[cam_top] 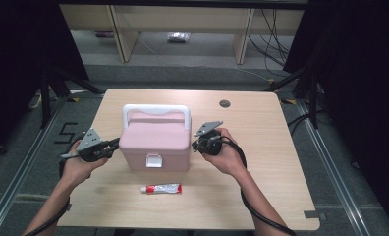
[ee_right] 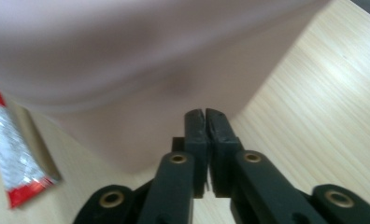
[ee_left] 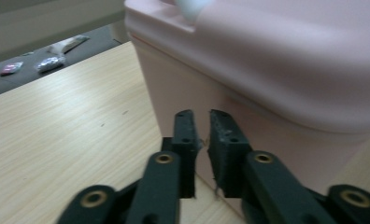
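A pale pink plastic box (cam_top: 155, 142) with rounded corners stands upright in the middle of the light wooden desk (cam_top: 261, 162). Its lid is closed, with the white front latch (cam_top: 153, 161) facing the desk's near edge and the white carrying handle (cam_top: 155, 112) folded back toward the far edge.

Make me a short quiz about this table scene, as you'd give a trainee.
1. True or false: the tube lies behind the pink box, away from the person.
2. Which colour is the box's handle? A white, B black, C green.
3. Where does each pair of tongs sit relative to the box?

Key
1. False: it lies in front of the box, on the person's side.
2. A.
3. The left tongs are at the box's left side, the right tongs at its right side; nothing is between the jaws of either.
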